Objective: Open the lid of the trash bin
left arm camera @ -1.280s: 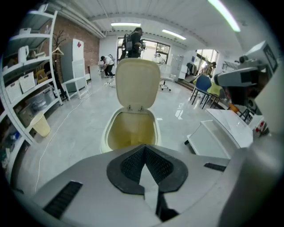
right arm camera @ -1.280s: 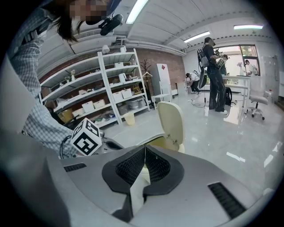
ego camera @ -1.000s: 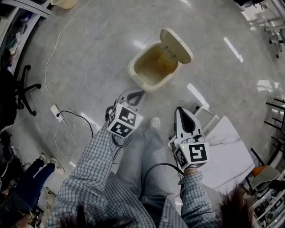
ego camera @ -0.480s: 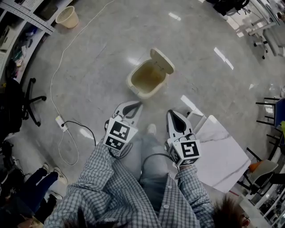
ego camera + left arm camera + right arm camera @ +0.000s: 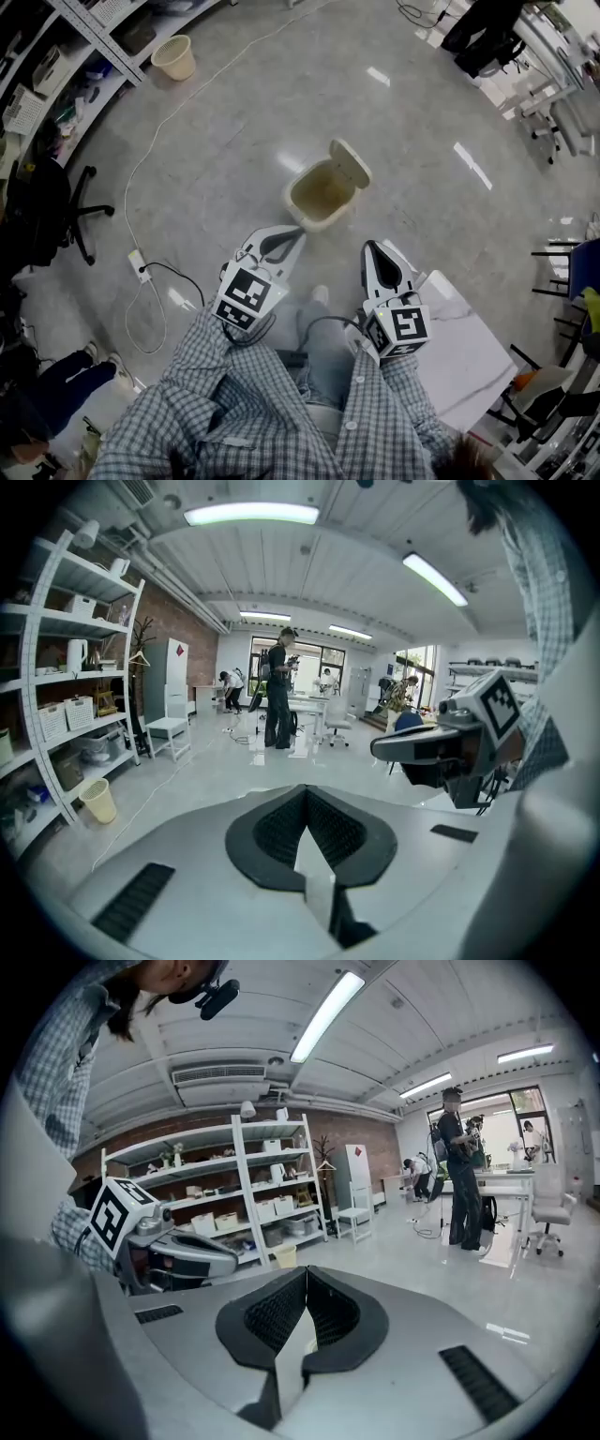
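In the head view a cream trash bin (image 5: 322, 195) stands on the grey floor ahead, its flap lid (image 5: 351, 161) tipped up and back, the inside showing and looking bare. My left gripper (image 5: 294, 233) hovers shut just short of the bin's near corner, apart from it. My right gripper (image 5: 370, 247) is shut too, further right and back. Both gripper views look level across the room and miss the bin; the left gripper (image 5: 305, 792) and right gripper (image 5: 306, 1275) show closed jaws holding nothing.
A white cable (image 5: 155, 141) and power strip (image 5: 141, 270) lie on the floor left. A small waste basket (image 5: 174, 56) stands by shelves (image 5: 56, 56). An office chair (image 5: 56, 211) is left. A white slab (image 5: 473, 352) sits right. People stand far off (image 5: 278, 691).
The view has pulled back and up: the bin looks smaller and farther. Both grippers rose with the person's arms and stay shut. The lid stays tipped open.
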The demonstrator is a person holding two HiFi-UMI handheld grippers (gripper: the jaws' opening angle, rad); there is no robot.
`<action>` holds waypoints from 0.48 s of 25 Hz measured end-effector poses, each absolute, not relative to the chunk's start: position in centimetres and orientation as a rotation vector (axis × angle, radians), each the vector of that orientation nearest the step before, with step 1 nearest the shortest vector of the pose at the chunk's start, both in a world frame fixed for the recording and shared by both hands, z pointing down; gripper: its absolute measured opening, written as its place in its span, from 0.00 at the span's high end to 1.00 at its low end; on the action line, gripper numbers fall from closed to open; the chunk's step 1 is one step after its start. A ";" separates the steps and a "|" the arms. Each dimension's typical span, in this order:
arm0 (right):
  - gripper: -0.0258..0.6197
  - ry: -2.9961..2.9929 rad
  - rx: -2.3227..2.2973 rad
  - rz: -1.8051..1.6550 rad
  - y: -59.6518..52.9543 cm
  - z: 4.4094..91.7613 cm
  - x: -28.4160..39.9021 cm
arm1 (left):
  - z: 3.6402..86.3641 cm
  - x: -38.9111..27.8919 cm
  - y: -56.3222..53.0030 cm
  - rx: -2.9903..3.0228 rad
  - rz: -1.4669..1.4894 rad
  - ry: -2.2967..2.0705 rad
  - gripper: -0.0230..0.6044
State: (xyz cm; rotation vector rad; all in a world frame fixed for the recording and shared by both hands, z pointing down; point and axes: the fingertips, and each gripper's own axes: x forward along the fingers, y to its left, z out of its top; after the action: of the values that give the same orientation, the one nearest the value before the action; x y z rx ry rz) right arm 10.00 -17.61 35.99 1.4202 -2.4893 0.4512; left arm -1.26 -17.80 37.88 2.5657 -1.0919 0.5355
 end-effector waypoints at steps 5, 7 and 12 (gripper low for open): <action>0.93 -2.559 1.370 0.376 -18.3 33.2 8.1 | 34.0 -1.8 -17.7 2.608 0.471 -1.127 0.96; 0.93 -2.581 1.356 0.349 -18.8 32.1 7.5 | 32.9 -1.8 -17.8 2.629 0.460 -1.133 0.96; 0.93 -2.626 1.317 0.292 -19.5 30.6 5.5 | 31.4 -2.8 -18.3 2.645 0.415 -1.174 0.96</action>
State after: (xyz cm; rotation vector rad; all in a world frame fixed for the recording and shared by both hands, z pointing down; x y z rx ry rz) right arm 5.49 -19.49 30.63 1.3167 -2.6259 0.2916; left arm -2.80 -18.26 31.42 2.6448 -1.1742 0.4149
